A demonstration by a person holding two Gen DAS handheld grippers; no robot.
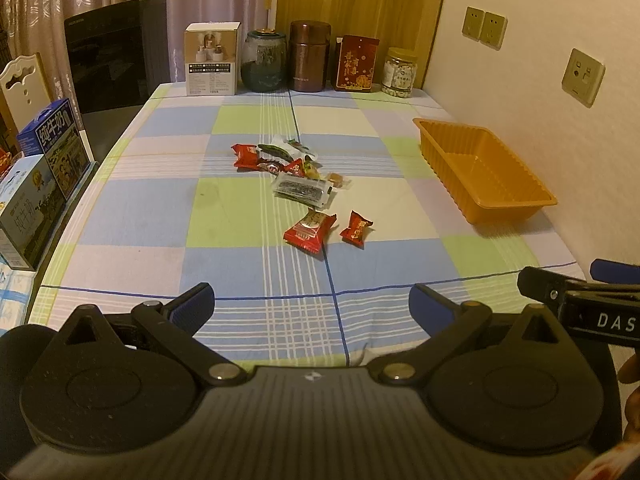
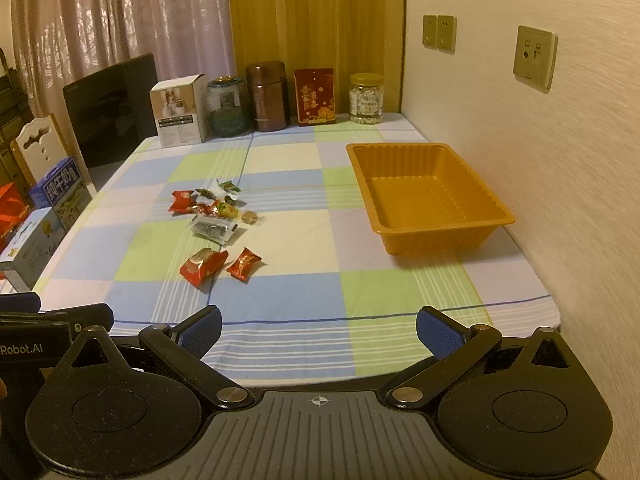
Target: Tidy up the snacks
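While we held both the left gripper [image 1: 312, 308] and the right gripper [image 2: 319, 332] spread apart and empty above the near table edge, the wrapped snacks [image 2: 216, 224] lay mid-tablecloth, well apart from the orange tray [image 2: 430, 200].

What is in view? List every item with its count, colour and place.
snack packets: about ten, mostly red, loose at mid-table
tray: one, orange, empty, by the wall
tablecloth: one, checked blue, green, white
white box: one, far edge
glass jar: one, dark green, far edge
canister: one, brown, far edge
red box: one, far edge
clear jar: one, yellow lid, far edge
milk cartons: two, blue, off the left edge
wall sockets: three, beige
left gripper: open, empty
right gripper: open, empty
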